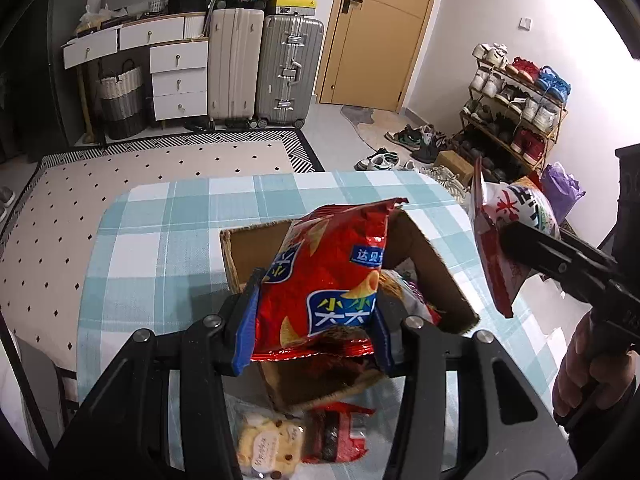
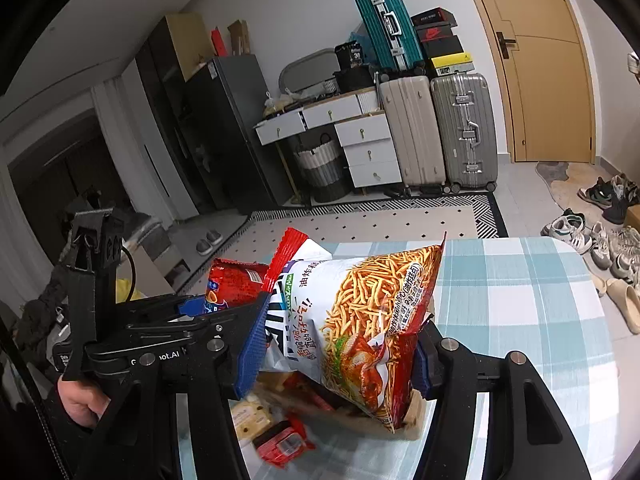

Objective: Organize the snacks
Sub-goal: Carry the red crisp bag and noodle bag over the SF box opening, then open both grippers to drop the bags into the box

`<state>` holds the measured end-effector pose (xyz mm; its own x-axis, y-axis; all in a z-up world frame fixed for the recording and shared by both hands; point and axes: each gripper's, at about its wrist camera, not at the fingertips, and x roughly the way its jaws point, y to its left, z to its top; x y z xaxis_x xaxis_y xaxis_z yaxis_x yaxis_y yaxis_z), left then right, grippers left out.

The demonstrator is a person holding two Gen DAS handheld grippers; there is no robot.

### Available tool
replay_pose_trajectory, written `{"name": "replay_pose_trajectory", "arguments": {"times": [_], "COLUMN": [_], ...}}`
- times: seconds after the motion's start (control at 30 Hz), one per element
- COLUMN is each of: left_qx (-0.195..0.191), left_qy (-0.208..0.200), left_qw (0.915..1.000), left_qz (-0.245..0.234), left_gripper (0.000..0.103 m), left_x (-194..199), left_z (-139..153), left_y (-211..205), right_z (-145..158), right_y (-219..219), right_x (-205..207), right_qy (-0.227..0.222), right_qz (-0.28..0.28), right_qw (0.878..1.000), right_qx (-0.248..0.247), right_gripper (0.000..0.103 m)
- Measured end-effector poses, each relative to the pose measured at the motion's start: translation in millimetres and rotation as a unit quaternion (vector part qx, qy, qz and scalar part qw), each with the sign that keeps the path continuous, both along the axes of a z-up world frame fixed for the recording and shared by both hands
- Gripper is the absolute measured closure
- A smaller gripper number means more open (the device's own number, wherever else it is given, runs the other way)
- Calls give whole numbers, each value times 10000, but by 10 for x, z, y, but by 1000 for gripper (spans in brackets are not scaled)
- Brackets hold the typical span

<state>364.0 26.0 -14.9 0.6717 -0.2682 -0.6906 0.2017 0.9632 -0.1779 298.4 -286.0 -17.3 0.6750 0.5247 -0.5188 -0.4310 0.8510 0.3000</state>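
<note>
My left gripper [image 1: 314,322] is shut on a red chip bag [image 1: 328,276] and holds it upright over an open cardboard box [image 1: 432,264] on the checked tablecloth. My right gripper [image 2: 340,346] is shut on a white and red bag of fried noodle sticks [image 2: 360,320]; that bag also shows in the left wrist view [image 1: 508,232], held right of the box. The left gripper with the red bag shows in the right wrist view [image 2: 236,284]. Other snack packs lie inside the box [image 1: 408,296].
A yellow biscuit pack [image 1: 266,446] and a small red pack [image 1: 340,436] lie on the table [image 1: 160,240] in front of the box. Beyond the table are a spotted rug, suitcases [image 1: 264,68], drawers and a shoe rack [image 1: 516,108].
</note>
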Motion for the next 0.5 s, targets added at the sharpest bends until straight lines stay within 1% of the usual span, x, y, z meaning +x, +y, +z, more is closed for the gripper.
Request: {"name": "replay_pose_trajectory", "arguments": {"times": [0.07,0.23,0.4,0.47,0.5], "left_qx": [107,166,-1,22,10], "left_qy": [-17,94,209,227,204], "left_qw": [9999,9998,9997,9996,9997], "left_qz": [15,-86,-124,-160,-160], "left_gripper": [59,59,59,58,55], "left_x": [81,243,351,389,394], "left_z": [-15,-104,-248,-304,-318], "left_y": [-4,-51,-77,-104,-101], "right_z": [-34,-187,-366,-424,-447], "right_y": [30,106,158,182,189], "right_x": [124,406,611,684,701], "right_qy": [56,236,390,452,467], "right_qz": [13,-8,-39,-13,-14], "right_qw": [10000,9997,9992,9989,9988], "right_qx": [-26,-80,-122,-135,-146], "right_gripper": [44,44,43,42,42]}}
